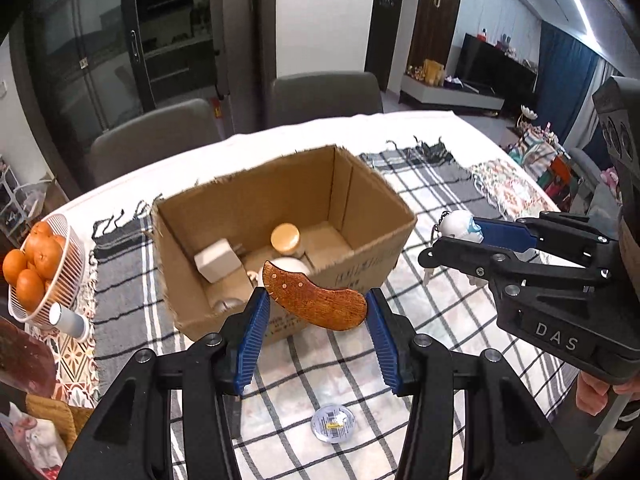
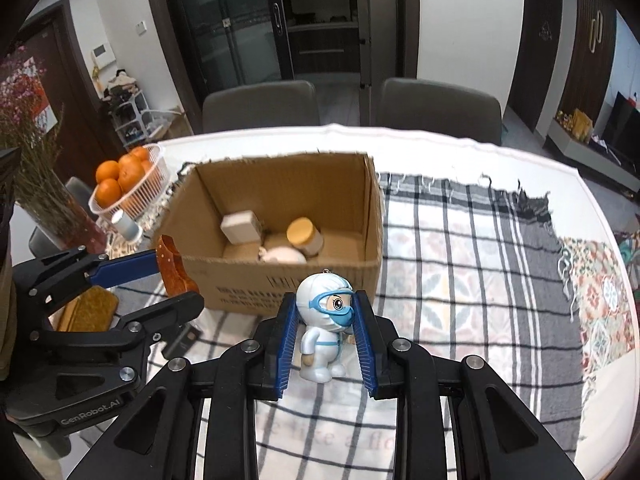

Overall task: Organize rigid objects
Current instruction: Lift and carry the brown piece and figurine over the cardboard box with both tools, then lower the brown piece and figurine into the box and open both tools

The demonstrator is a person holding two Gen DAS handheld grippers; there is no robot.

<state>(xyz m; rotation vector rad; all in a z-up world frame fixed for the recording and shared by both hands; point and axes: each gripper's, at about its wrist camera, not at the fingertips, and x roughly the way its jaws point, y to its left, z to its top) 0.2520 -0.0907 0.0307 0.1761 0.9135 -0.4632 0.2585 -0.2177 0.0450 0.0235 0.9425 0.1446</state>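
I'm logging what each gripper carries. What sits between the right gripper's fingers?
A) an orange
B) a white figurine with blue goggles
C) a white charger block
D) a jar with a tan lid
B: in the right wrist view the white figurine stands between the right gripper's blue pads, while the jar and charger lie inside the cardboard box.

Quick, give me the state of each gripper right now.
Left gripper: shut on the brown wooden piece.
Right gripper: shut on the white figurine.

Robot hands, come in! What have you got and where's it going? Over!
Left gripper shut on wooden piece. Right gripper shut on toy figure. Cardboard box just ahead, open top, nothing blocking.
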